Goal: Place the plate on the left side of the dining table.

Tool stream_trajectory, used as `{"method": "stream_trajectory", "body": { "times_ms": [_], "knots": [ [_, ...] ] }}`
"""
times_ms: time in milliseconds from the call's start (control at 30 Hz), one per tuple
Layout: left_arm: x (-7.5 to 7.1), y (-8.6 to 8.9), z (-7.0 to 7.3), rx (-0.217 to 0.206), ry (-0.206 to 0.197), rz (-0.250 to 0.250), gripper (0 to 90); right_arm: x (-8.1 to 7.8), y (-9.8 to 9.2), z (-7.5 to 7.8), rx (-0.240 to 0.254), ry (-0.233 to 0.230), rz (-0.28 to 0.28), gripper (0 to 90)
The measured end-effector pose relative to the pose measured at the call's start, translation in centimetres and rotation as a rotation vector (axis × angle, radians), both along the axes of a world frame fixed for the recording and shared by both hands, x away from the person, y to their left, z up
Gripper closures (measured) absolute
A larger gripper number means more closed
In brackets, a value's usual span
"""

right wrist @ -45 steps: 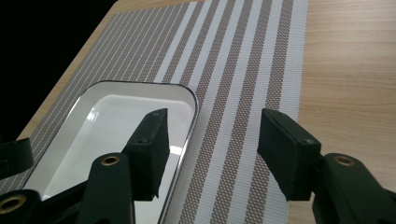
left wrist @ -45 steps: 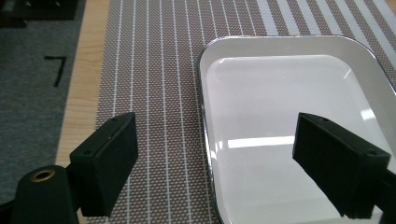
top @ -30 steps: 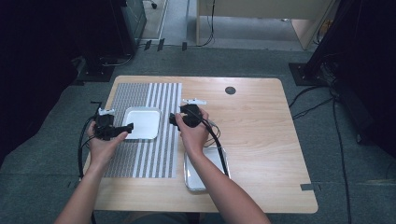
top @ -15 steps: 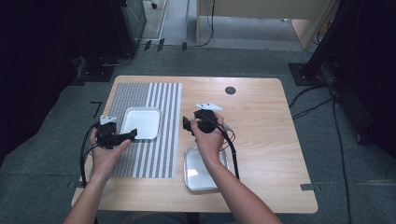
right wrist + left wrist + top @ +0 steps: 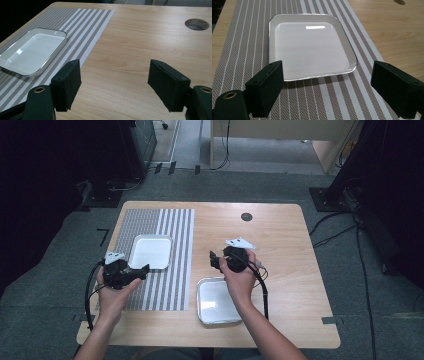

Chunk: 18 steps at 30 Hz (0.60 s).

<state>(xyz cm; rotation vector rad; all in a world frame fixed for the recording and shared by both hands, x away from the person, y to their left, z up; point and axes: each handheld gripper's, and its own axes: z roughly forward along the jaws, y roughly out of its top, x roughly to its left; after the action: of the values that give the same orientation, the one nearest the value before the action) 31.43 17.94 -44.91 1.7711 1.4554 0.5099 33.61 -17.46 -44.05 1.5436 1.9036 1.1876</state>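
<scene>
A white square tray [image 5: 150,251] lies on the striped placemat [image 5: 165,285] at the table's left. A second white tray [image 5: 216,302] rests on bare wood near the front edge. My left gripper [image 5: 143,269] hovers over the mat just in front of the first tray [image 5: 312,45]. It is open, and between its jaws there is nothing but mat [image 5: 324,100]. My right gripper [image 5: 214,260] hangs over bare wood behind the second tray, also open and empty [image 5: 115,82]. Its camera looks across the table towards the mat [image 5: 82,27] and the first tray [image 5: 32,50].
A round cable hole [image 5: 246,216] is set in the wooden table [image 5: 290,270] at the back centre, also seen as the hole [image 5: 196,24] in the right gripper view. Cables trail from both grippers. Dark furniture and floor cables surround the table.
Both hands have drawn back from the tray on the mat: the left one toward the front edge, the right one to the right and nearer the person. This uncovers more of the front tray.
</scene>
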Motion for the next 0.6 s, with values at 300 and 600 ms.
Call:
{"method": "stream_trajectory", "body": {
  "times_ms": [300, 600],
  "knots": [
    [-2.0, 0.0, -0.2, -0.010, -0.032, 0.012, 11.4, -1.7, -2.4, -0.2, 0.012, -0.004, -0.019, 26.8],
    [-4.1, 0.2, -0.7, -0.008, -0.049, 0.005, 11.5, -3.9, -5.8, -0.8, 0.031, -0.003, -0.062, 26.1]
  ]
}}
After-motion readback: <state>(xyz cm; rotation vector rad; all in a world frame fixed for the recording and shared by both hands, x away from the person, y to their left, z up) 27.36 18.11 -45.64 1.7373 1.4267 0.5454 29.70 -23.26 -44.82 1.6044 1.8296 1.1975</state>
